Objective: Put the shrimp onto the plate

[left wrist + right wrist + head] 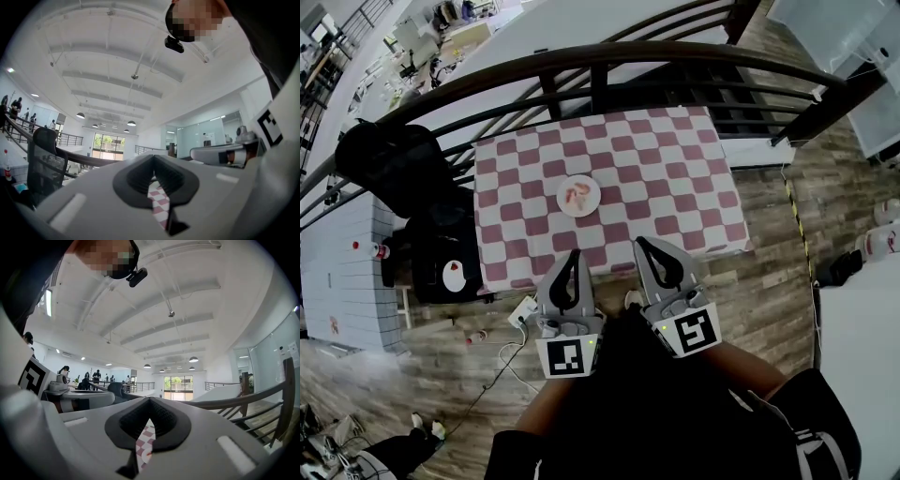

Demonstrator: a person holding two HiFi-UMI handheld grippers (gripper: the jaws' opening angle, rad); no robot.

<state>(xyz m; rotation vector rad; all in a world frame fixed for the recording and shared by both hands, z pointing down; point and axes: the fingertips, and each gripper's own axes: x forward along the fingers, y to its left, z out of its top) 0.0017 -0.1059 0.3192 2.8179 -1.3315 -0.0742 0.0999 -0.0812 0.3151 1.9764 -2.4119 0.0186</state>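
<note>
Looking at the middle of the frame, we think the shrimp [576, 194] lies on the plate [590, 207] on the checked desk [675, 169]. Our left claw [575, 254] and right claw [640, 243], low down, are pressed together, empty; best leave the plate alone.

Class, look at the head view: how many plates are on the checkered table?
1. The white plate lies near the middle of the checkered table, with the shrimp on it. Nothing on the table could hide another.

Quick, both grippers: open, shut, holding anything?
Left gripper: closed, holding nothing.
Right gripper: closed, holding nothing.
</note>
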